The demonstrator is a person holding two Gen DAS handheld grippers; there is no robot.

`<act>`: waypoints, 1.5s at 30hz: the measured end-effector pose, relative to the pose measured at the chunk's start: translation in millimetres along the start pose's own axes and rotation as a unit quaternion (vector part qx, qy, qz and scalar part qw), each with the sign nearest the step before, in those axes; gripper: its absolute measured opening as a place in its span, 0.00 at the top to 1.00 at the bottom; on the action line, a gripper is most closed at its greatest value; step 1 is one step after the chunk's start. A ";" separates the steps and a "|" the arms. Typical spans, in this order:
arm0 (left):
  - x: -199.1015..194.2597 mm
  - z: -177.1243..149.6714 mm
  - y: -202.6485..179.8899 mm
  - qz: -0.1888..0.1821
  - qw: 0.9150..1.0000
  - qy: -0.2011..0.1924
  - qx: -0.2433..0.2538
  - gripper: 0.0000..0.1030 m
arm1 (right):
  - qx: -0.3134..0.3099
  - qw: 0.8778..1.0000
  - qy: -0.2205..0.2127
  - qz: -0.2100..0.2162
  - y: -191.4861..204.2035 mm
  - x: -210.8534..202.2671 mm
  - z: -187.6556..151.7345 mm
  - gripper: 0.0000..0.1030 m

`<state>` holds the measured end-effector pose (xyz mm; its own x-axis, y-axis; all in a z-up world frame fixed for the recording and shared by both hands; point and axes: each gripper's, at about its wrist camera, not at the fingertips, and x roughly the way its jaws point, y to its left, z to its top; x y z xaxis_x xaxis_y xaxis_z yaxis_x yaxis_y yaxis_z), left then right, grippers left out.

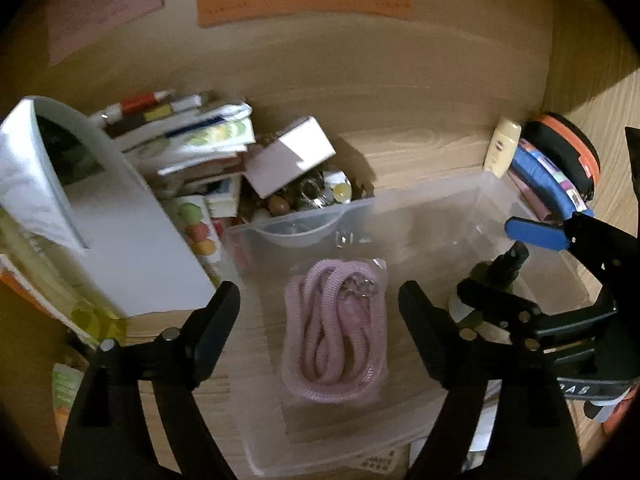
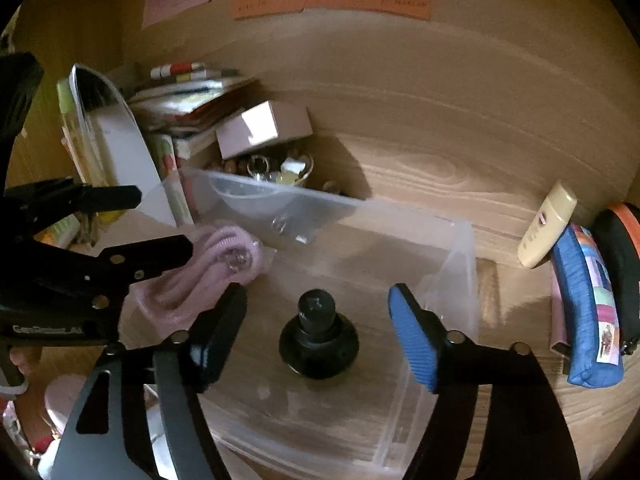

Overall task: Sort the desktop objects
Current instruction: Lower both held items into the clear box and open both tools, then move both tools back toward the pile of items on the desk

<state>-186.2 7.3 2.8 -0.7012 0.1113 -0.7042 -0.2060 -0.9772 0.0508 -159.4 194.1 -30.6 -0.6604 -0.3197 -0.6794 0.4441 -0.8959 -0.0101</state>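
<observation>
Sitting inside the clear bin (image 2: 460, 264) already are a pink cord (image 1: 334, 336) and a black bottle (image 2: 319, 334); left gripper (image 1: 320, 312) and right gripper (image 2: 318, 330) hang open and empty above them, while a cream tube (image 2: 548, 226) and blue pouch (image 2: 588, 312) wait by the desk's right edge

Two wrist fisheyes, close above, angled down over the shared clear bin (image 1: 460, 200) (image 2: 464, 248), side by side.

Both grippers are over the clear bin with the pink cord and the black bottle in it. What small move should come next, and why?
Probably lift both grippers clear of the clear bin. The left gripper stands open above the bagged pink cord, the right gripper open around the black bottle, neither pressing.
</observation>
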 end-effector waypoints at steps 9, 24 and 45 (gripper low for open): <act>-30.4 -0.1 21.1 0.024 0.999 -0.028 -0.015 0.12 | 0.004 0.998 -0.055 -0.032 -7.2 -37.4 14.7 0.16; -99.6 -24.5 27.4 0.028 0.996 -0.083 -0.029 0.09 | 0.011 0.995 -0.089 -0.047 2.5 -104.6 -8.3 0.15; -157.1 -113.0 5.8 0.009 0.994 -0.098 -0.038 0.06 | -0.015 0.992 -0.112 -0.057 31.3 -165.9 -92.0 0.01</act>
<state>-0.2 -36.3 33.7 -0.8251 0.1192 -0.5523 -0.1447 -0.9895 0.0027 19.8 247.4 14.3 -0.8236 -0.2810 -0.4927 0.3749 -0.9216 -0.1011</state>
